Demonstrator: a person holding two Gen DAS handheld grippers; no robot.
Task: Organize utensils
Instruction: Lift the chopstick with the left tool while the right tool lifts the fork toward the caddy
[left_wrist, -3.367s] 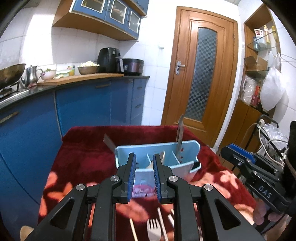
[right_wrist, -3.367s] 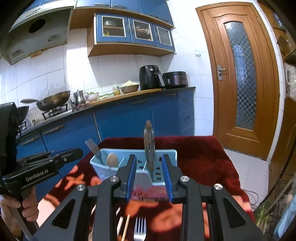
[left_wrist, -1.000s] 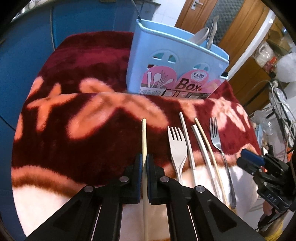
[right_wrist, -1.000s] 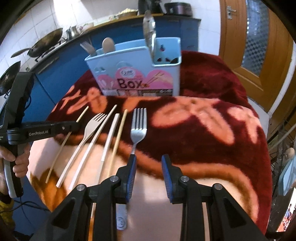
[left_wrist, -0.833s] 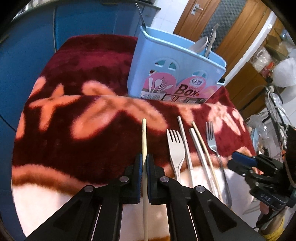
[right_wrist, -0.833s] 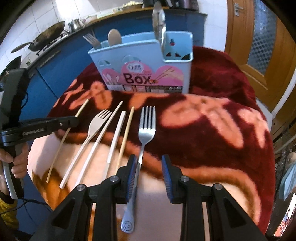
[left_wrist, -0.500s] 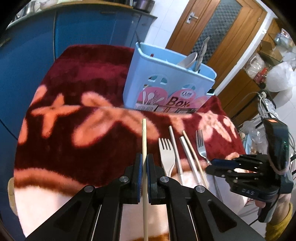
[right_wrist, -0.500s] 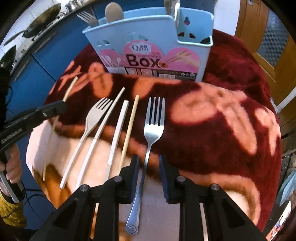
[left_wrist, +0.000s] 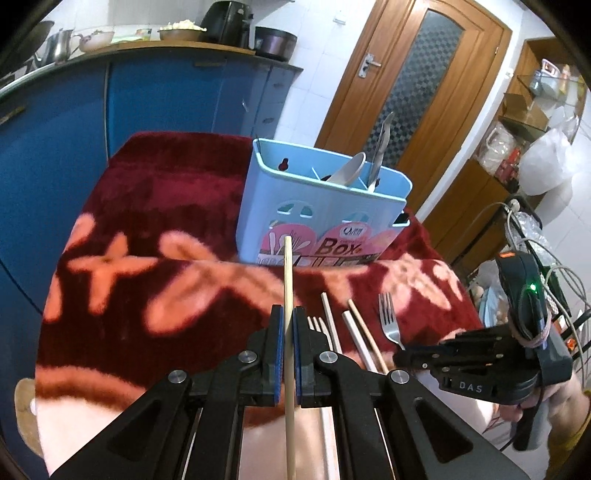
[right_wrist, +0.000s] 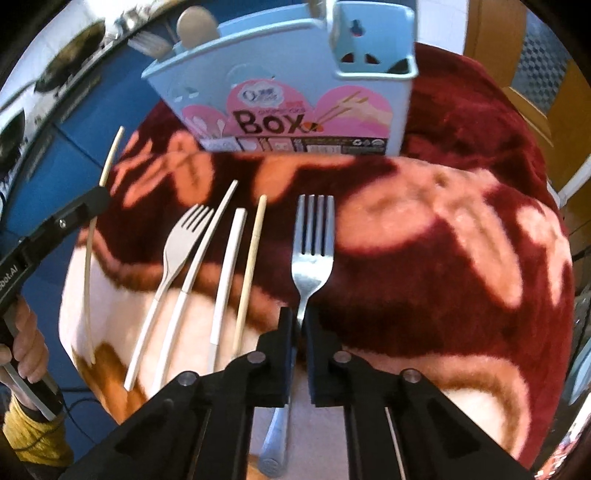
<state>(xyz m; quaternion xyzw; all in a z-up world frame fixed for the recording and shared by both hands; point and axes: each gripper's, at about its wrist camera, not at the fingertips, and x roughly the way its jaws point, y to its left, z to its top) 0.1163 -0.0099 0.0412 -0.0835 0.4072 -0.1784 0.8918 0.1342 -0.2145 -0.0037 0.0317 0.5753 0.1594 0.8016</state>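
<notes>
My left gripper (left_wrist: 288, 314) is shut on a wooden chopstick (left_wrist: 287, 273), held raised above the red flowered cloth (left_wrist: 155, 206) and pointing toward the light-blue utensil box (left_wrist: 321, 210). The box holds a spoon and other utensils. My right gripper (right_wrist: 299, 314) is shut on the handle of a metal fork (right_wrist: 312, 236) that lies on the cloth, tines toward the box (right_wrist: 288, 92). To the fork's left lie a second wooden chopstick (right_wrist: 251, 266), two white chopsticks (right_wrist: 229, 266) and a beige fork (right_wrist: 181, 243). The left gripper (right_wrist: 98, 195) shows at the left edge with its chopstick (right_wrist: 88, 258).
Blue kitchen cabinets (left_wrist: 159, 96) stand behind and left of the table. A wooden door (left_wrist: 424, 92) and shelves with bags (left_wrist: 535, 147) are to the right. The cloth's right half (right_wrist: 461, 258) has nothing lying on it. A person's hand (right_wrist: 26, 339) grips the left tool's handle.
The left gripper rose and tilted up with the chopstick, lifting it off the cloth. The right gripper slid over the metal fork's handle and shut on it.
</notes>
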